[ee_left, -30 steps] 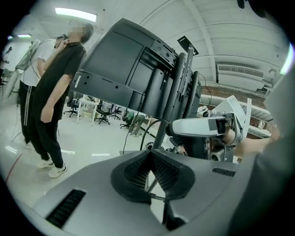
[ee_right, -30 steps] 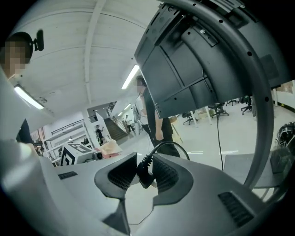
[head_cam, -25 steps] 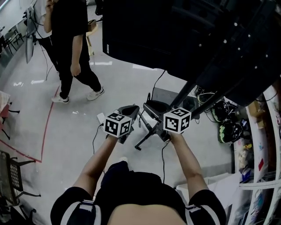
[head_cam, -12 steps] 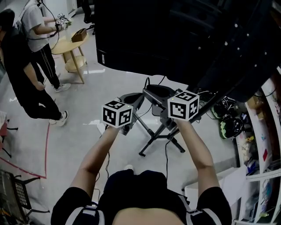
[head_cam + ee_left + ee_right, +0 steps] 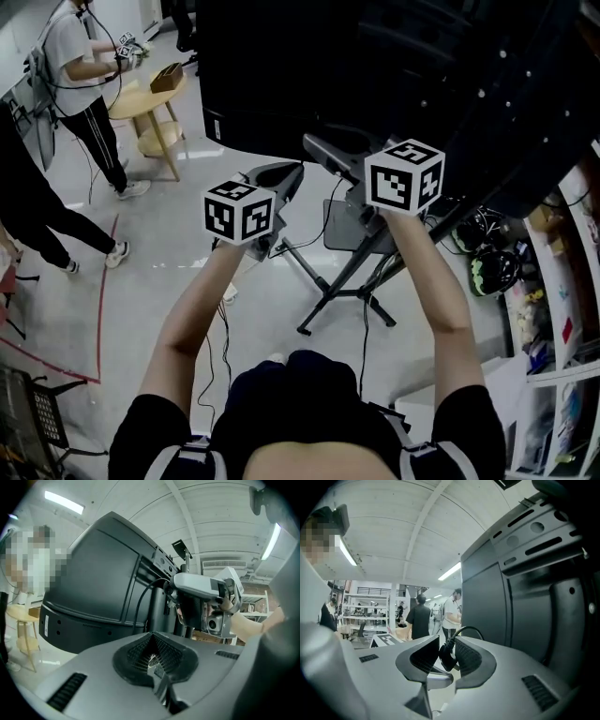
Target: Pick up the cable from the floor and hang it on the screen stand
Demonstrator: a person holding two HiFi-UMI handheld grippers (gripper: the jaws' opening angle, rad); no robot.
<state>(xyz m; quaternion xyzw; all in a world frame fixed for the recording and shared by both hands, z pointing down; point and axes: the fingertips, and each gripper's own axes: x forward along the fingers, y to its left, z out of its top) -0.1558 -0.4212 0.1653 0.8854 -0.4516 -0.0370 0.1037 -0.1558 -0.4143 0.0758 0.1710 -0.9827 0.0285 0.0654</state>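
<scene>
A big black screen (image 5: 309, 66) fills the top of the head view on a black stand (image 5: 342, 281) with splayed legs. My right gripper (image 5: 323, 150) is raised close to the screen's back (image 5: 487, 606) and is shut on the black cable (image 5: 445, 656), whose plug end sits between the pads. From there the cable (image 5: 325, 211) droops toward the floor. My left gripper (image 5: 281, 178) is just to the left, jaws shut; only a small pale glint shows between its pads (image 5: 152, 660). In the left gripper view, the right gripper (image 5: 206, 592) and the cable arc (image 5: 143, 599) show ahead.
Two people (image 5: 80, 84) stand at the far left by a round wooden table (image 5: 141, 103). Shelves with clutter (image 5: 553, 309) line the right side, with helmets and cables (image 5: 492, 272) on the floor. A red tape line (image 5: 98, 309) and a black rack (image 5: 28, 403) lie left.
Both grippers have risen from near the stand's legs up to the screen's back, the right one carrying the cable. The person in black has walked off to the left.
</scene>
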